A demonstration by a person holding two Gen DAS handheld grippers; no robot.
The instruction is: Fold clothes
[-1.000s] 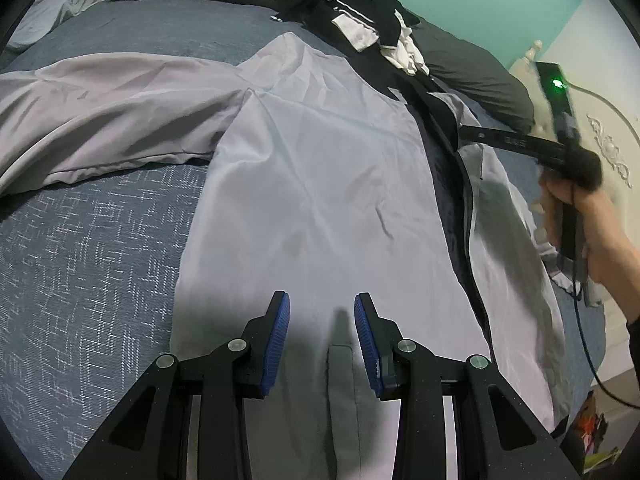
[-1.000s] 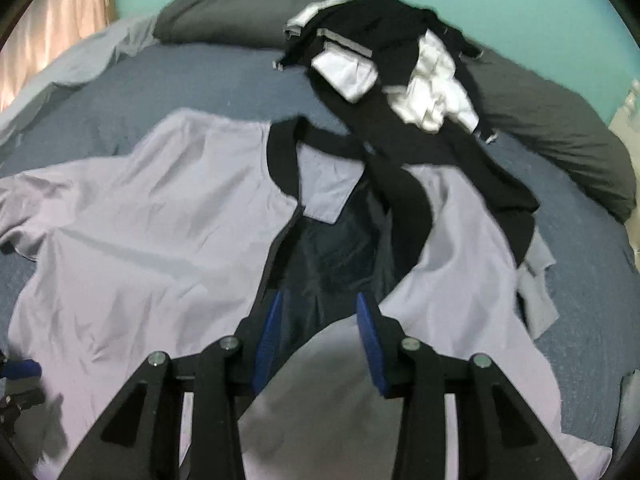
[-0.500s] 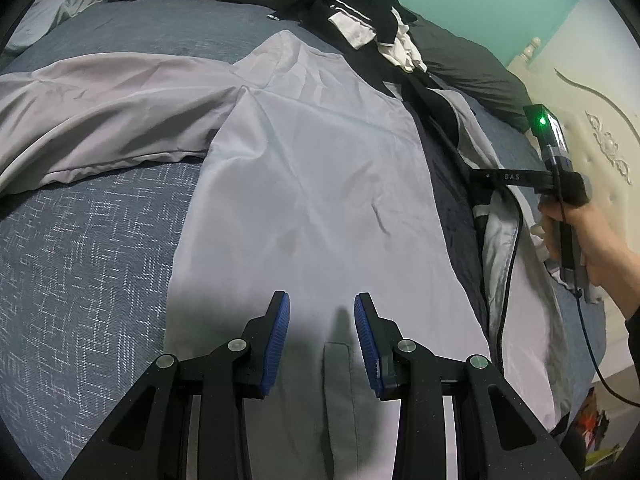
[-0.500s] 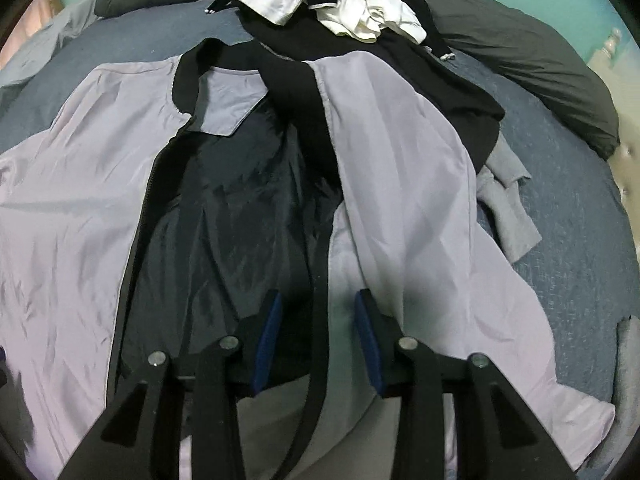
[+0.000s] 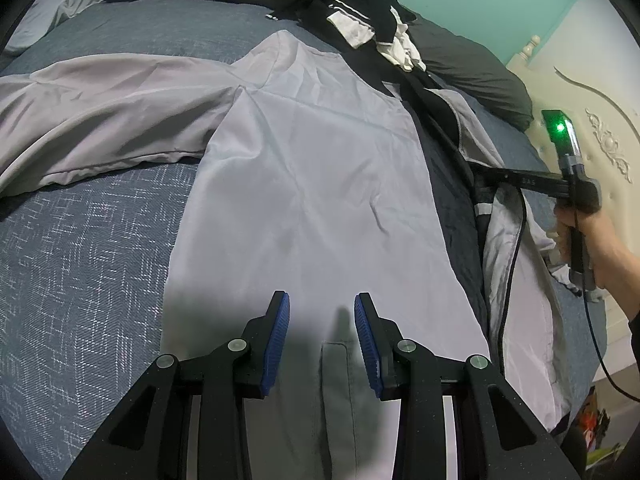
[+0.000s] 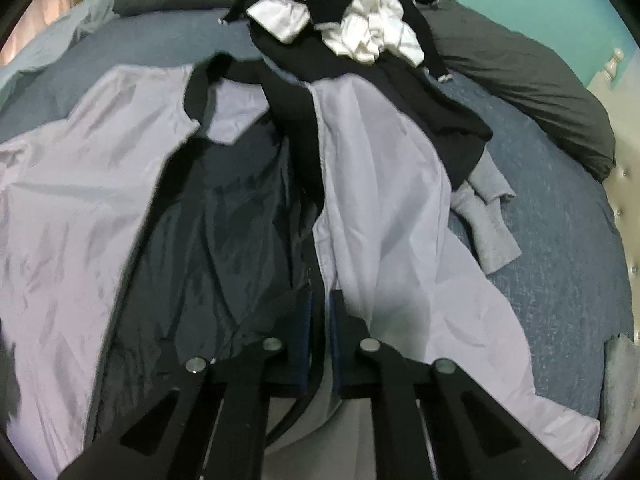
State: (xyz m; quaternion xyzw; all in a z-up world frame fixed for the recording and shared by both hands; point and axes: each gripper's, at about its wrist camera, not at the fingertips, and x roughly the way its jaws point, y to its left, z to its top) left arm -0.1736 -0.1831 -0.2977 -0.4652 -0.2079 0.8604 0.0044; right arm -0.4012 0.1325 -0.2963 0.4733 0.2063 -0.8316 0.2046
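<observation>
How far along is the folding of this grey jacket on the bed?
Barely begun. Done: the grey jacket lies spread flat on the bed, front open, dark lining showing. In hand: the right tool has just been closing on the black front edge; the left tool hovers open over the hem. Left: every fold, plus the black-and-white pile.

The right gripper (image 6: 320,312) has just closed on the jacket's (image 6: 384,208) black front edge. Dark lining shows beside it on the bed (image 6: 560,208).
</observation>
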